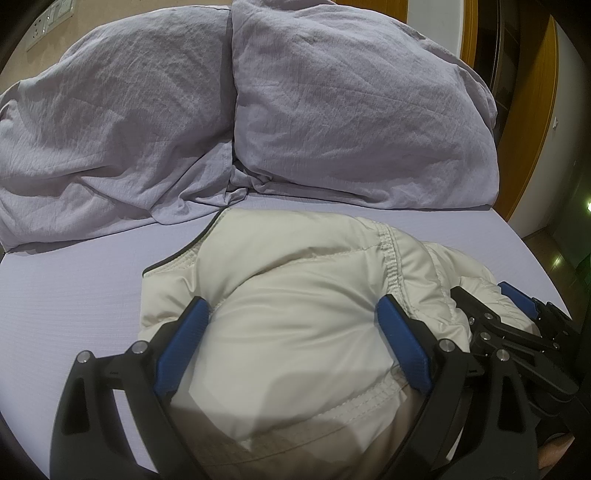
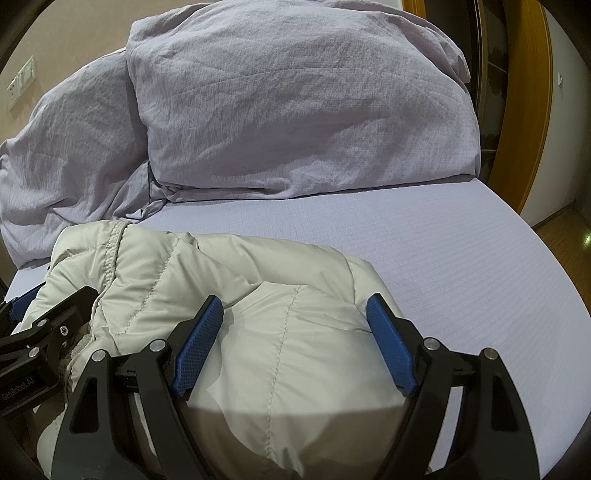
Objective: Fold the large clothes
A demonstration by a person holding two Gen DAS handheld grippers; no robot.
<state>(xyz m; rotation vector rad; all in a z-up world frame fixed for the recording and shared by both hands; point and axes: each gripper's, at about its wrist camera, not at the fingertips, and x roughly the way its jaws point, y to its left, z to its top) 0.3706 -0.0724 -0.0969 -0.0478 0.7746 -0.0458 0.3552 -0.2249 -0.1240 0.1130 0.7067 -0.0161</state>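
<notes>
A cream quilted puffer jacket (image 1: 295, 266) lies bundled on the lilac bed sheet (image 1: 74, 295), at the near edge. My left gripper (image 1: 291, 302) straddles its left part; the blue pads dent the padding on both sides, which bulges between them. My right gripper (image 2: 295, 300) grips the jacket (image 2: 184, 266) further right the same way, with jaws wide and fabric creased at each pad. The right gripper's fingers (image 1: 517, 299) show at the right edge of the left wrist view. The left gripper's fingers (image 2: 70, 306) show at the left edge of the right wrist view.
Two crumpled lilac pillows (image 1: 351, 122) (image 1: 110, 129) lean at the head of the bed behind the jacket. A wooden door frame (image 1: 532, 110) stands at the right. Wall sockets (image 1: 48, 22) sit at the upper left. Bare sheet (image 2: 461, 258) stretches right of the jacket.
</notes>
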